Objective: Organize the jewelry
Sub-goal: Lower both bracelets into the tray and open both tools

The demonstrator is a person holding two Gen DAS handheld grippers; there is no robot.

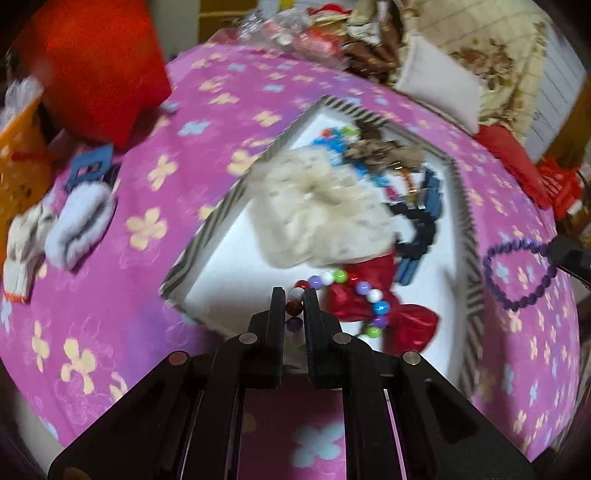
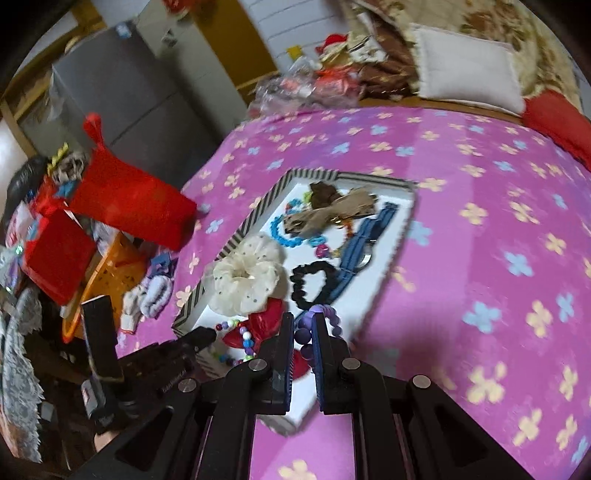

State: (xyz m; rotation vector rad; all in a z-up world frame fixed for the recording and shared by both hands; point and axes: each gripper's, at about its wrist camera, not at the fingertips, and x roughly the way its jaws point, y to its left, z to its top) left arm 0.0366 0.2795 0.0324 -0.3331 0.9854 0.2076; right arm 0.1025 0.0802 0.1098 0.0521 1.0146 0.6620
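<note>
A white tray with a striped rim (image 1: pixel 221 206) (image 2: pixel 236 236) lies on the pink flowered bedcover. It holds a cream scrunchie (image 1: pixel 317 214) (image 2: pixel 245 277), a red bow (image 1: pixel 399 317), a black scrunchie (image 2: pixel 314 280), blue straps (image 1: pixel 421 221) and a brown bow (image 2: pixel 328 214). My left gripper (image 1: pixel 294 299) is shut on a multicoloured bead bracelet (image 1: pixel 369 295) over the tray's near end. My right gripper (image 2: pixel 303 325) is shut on a purple bead bracelet (image 2: pixel 328 314), which also shows in the left wrist view (image 1: pixel 517 277) hanging beside the tray's right rim.
A red bag (image 1: pixel 96 66) (image 2: pixel 136 206), an orange container (image 1: pixel 18 155) and white fluffy items (image 1: pixel 77 229) lie left of the tray. Pillows and cluttered packets (image 1: pixel 295 33) sit at the far edge of the bed. A grey cabinet (image 2: pixel 122 99) stands beyond.
</note>
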